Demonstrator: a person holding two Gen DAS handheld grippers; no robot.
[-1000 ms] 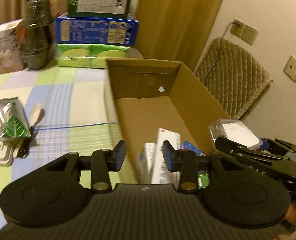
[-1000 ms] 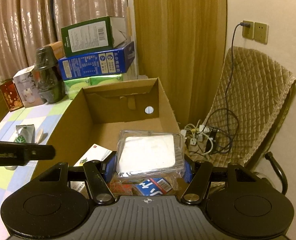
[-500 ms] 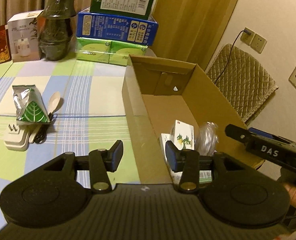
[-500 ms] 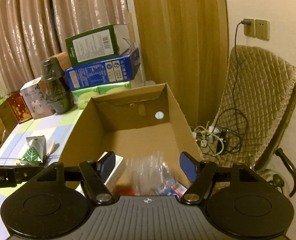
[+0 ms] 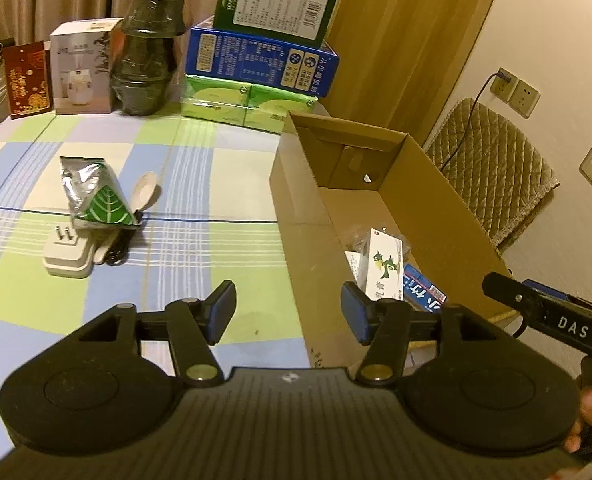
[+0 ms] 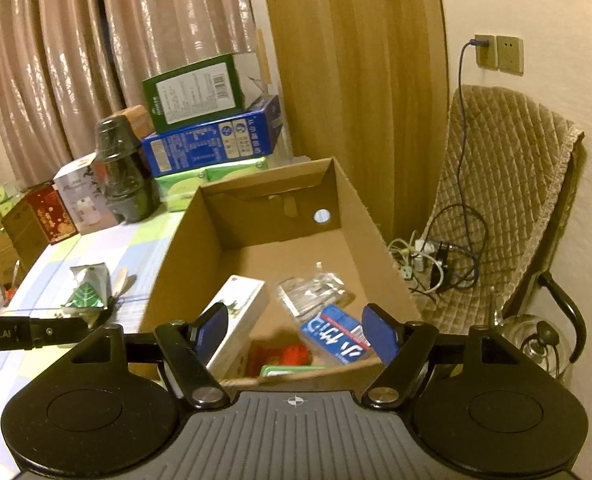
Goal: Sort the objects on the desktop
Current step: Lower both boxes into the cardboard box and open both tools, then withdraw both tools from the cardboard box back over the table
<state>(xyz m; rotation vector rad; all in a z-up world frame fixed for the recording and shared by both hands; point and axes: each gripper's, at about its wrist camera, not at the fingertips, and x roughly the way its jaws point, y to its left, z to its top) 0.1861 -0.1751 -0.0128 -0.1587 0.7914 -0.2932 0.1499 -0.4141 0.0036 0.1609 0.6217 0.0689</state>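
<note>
Released a moment ago, the clear plastic packet (image 6: 311,293) no longer sits between the right gripper's (image 6: 296,330) fingers; it now lies on the floor of the cardboard box (image 6: 369,220), and those fingers stand wide apart with nothing between them. Inside the box, just left of the packet, a white carton with a green figure (image 6: 236,320) leans on its side, and a blue-and-white pack (image 6: 333,338) lies just in front of the packet, toward the camera. Something red (image 6: 280,356) shows beneath them at the box's near end, blurred.

Outside the box, on its left, the left gripper (image 5: 288,312) hovers over the checked tablecloth (image 5: 200,184), its fingers also spread and empty. Further left of the box, a silver pouch with a green leaf (image 5: 92,196) rests partly on a white plug adapter (image 5: 66,256), with a pale wooden spoon (image 5: 144,188) touching the pouch's side and a black cable (image 5: 118,248) beside the adapter.

Behind the box, against the curtain, stacked green, blue and dark green cartons (image 5: 256,60) stand next to a dark wrapped pot (image 5: 146,56).
</note>
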